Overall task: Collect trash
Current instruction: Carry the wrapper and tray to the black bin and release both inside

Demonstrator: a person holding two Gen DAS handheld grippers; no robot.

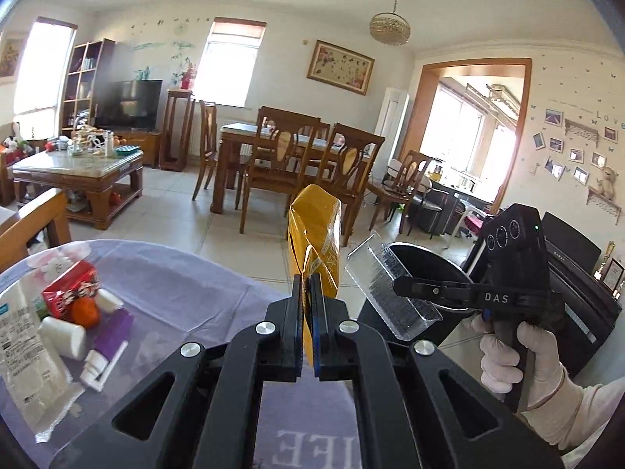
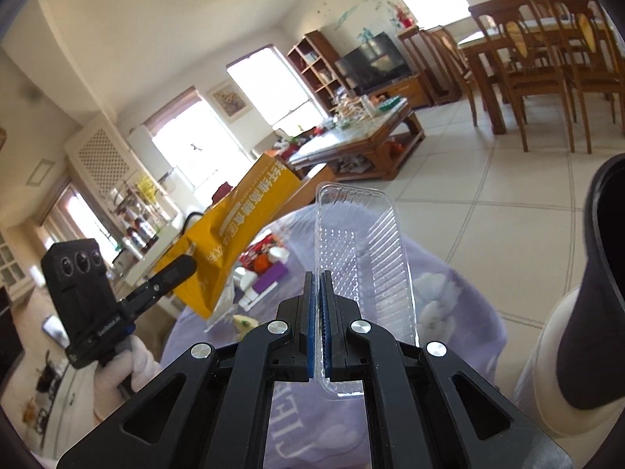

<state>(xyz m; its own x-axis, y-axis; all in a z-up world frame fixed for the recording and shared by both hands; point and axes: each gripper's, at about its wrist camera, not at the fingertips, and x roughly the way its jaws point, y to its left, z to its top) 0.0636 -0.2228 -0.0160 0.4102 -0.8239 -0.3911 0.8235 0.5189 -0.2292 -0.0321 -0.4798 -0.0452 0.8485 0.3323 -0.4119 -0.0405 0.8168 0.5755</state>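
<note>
**Both grippers loaded, bin ahead on the right**

While I hold both tools up over the table (image 1: 203,273) with its lilac cloth, my left gripper (image 1: 307,285) has its jaws pinched tight on the lower edge of a yellow packet (image 1: 314,234), which stands up from the pads and leans a little. My right gripper (image 2: 317,285) is clamped on the rim of a clear plastic tray (image 2: 363,242), which also stands upright above its fingers. In the left view the tray hangs in front of the open mouth of the black bin (image 1: 425,262), which stands on the floor beside the table. More trash lies on the cloth to my left: a red carton (image 1: 70,289), an orange fruit (image 1: 86,310), a white bottle (image 1: 64,336) and a white wrapper (image 1: 27,355). A white-gloved hand (image 1: 523,363) grips the right tool's handle.
</note>
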